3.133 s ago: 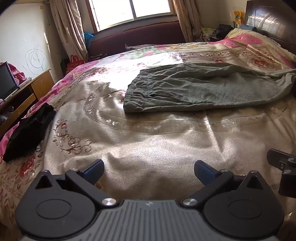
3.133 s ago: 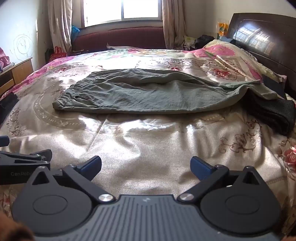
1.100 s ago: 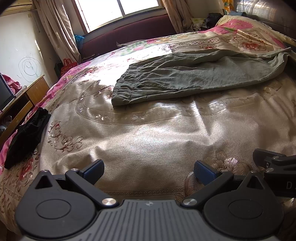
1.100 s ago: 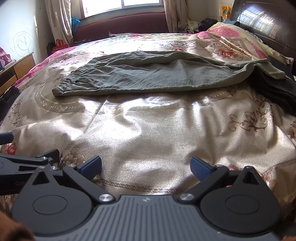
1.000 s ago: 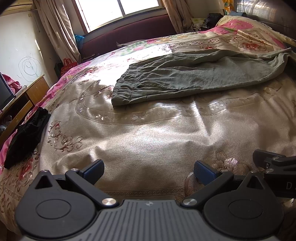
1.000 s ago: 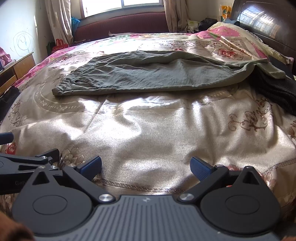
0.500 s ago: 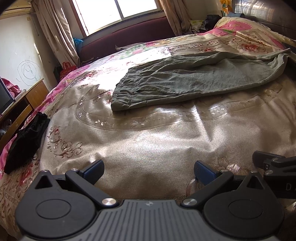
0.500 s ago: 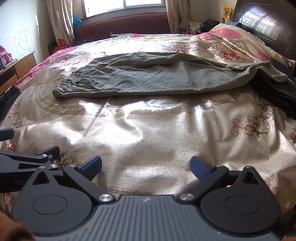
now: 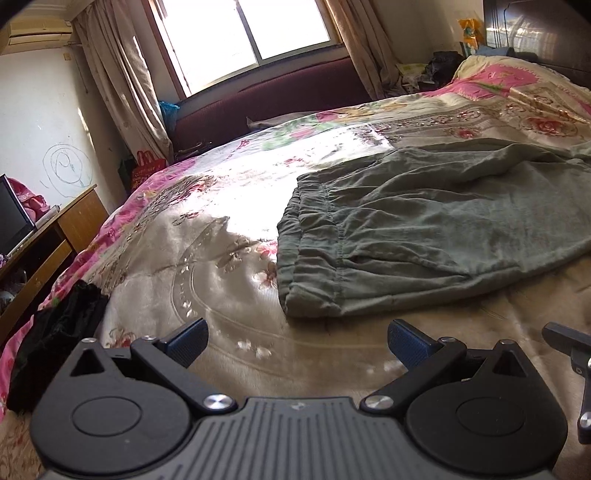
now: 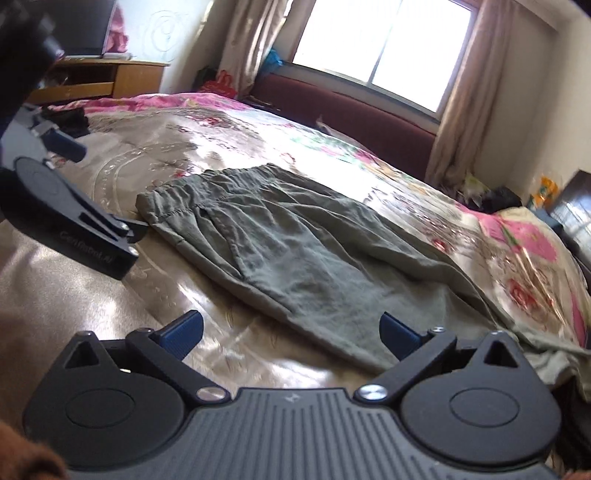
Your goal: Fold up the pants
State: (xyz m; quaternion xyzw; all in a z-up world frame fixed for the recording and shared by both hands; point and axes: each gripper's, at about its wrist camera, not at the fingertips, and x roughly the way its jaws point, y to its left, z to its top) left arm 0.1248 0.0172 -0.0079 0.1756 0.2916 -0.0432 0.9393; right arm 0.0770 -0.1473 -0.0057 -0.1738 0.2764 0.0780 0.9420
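Observation:
Grey-green pants [image 9: 424, 229] lie flat across the bed, folded lengthwise, with the elastic waistband at the left. They also show in the right wrist view [image 10: 295, 251]. My left gripper [image 9: 297, 341] is open and empty, just short of the waistband corner. My right gripper [image 10: 290, 330] is open and empty, with the near edge of a pant leg between its fingers but not touched. The left gripper shows at the left of the right wrist view [image 10: 74, 177].
The bed has a shiny gold and pink floral cover [image 9: 221, 258]. A black garment [image 9: 51, 332] lies at its left edge. A wooden desk [image 9: 55, 236] stands left. A dark headboard [image 10: 576, 206] is at the right, a window [image 9: 243, 33] behind.
Both grippers have moved forward over the bed to the pants. The right one has swung right and tilted. Both stay open.

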